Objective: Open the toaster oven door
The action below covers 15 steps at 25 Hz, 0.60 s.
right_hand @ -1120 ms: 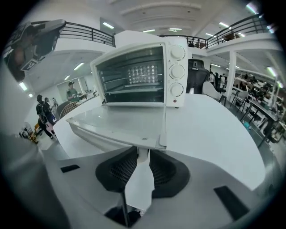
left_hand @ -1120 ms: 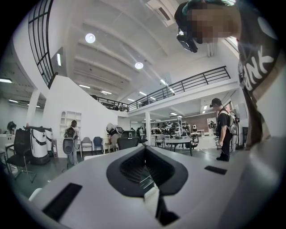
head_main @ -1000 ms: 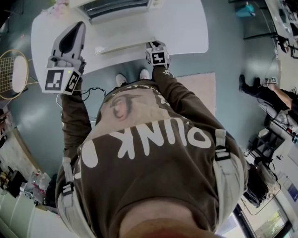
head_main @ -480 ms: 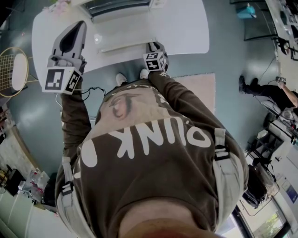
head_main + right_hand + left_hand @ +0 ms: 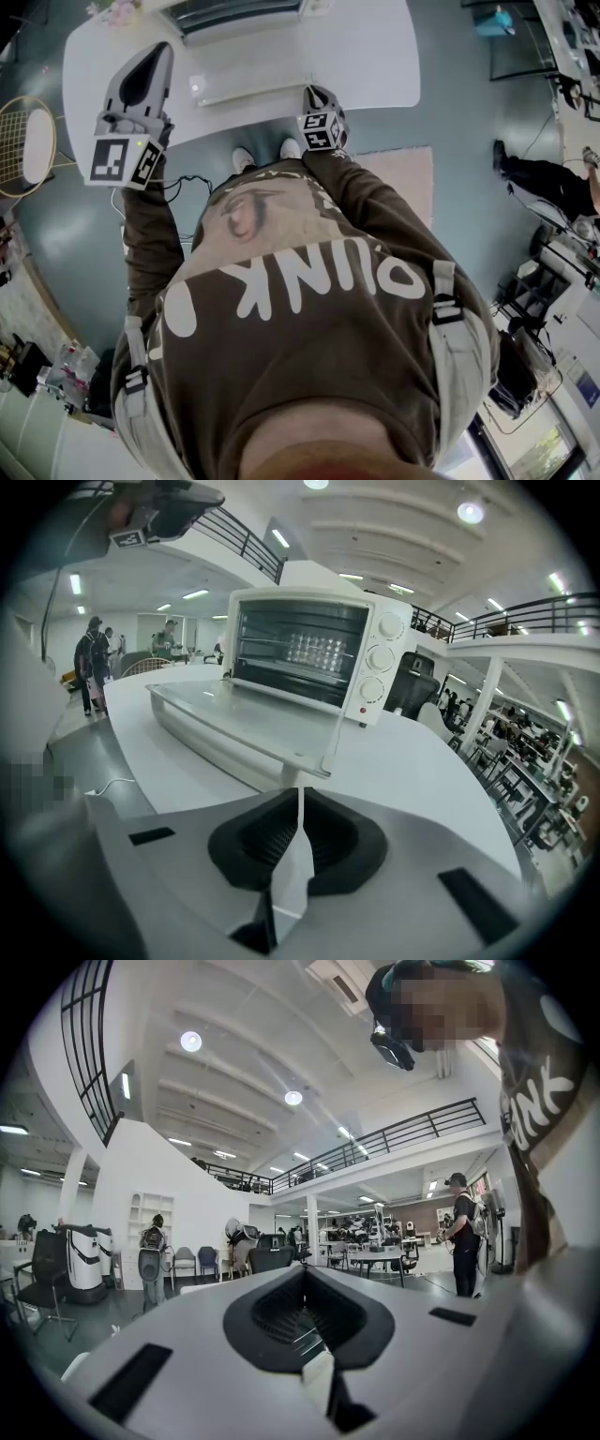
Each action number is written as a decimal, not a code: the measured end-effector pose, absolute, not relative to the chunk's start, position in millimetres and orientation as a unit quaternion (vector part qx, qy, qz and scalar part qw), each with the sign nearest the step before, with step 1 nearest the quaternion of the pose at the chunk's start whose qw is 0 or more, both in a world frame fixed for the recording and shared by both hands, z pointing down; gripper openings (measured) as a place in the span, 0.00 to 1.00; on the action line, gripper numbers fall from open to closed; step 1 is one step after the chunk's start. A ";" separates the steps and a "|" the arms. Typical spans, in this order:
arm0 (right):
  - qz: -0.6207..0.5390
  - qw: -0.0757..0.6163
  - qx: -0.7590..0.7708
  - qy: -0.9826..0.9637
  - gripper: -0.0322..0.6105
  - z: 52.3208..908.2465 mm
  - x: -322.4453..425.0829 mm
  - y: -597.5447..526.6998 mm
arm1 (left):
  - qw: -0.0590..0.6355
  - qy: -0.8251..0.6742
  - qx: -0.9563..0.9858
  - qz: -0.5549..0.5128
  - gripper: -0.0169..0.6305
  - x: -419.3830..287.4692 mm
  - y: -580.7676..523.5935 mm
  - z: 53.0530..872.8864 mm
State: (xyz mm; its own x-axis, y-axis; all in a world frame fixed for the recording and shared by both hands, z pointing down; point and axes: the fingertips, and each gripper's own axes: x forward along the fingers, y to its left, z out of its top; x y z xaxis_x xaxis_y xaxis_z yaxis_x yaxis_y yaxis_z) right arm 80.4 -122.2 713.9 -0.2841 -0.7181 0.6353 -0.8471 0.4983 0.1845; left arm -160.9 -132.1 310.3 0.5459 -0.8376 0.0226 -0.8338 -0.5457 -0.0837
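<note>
The white toaster oven (image 5: 309, 649) stands on the white table (image 5: 375, 56), and its glass door (image 5: 253, 724) hangs open, lying flat toward me. In the head view the oven (image 5: 239, 14) is at the top edge with the door (image 5: 248, 86) in front of it. My right gripper (image 5: 300, 794) points at the door's front edge, just below and short of it. Its jaws are closing, almost together, with nothing between them. It sits at the table's near edge (image 5: 317, 96). My left gripper (image 5: 157, 52) is held up at the left, shut and empty, and faces out into the room (image 5: 305, 1274).
Three knobs (image 5: 380, 658) run down the oven's right side. A round mesh chair (image 5: 23, 150) stands at the left, a cable (image 5: 187, 183) lies on the floor under the table edge, and a pink rug (image 5: 403, 178) is at the right. Other people stand further off (image 5: 544, 183).
My right gripper has shifted slightly right and back from the door's front edge and turned a little. The door stays down. The left gripper has not moved.
</note>
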 end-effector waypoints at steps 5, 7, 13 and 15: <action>0.087 0.302 0.497 -0.809 0.07 675.4 93.3 -120.8 | 0.030 0.477 -0.878 -0.028 0.03 -160.2 -134.7 311.8; 0.076 0.276 0.488 -0.825 0.07 648.4 85.5 -120.5 | 0.030 0.478 -0.877 -0.027 0.03 -160.0 -135.8 311.9; 0.040 0.192 0.447 -0.873 0.07 559.6 40.2 -135.4 | 0.031 0.477 -0.878 -0.023 0.03 -158.6 -136.7 310.5; 0.028 0.169 0.427 -0.888 0.08 527.4 24.1 -143.6 | 0.032 0.477 -0.878 -0.022 0.03 -157.6 -136.6 309.5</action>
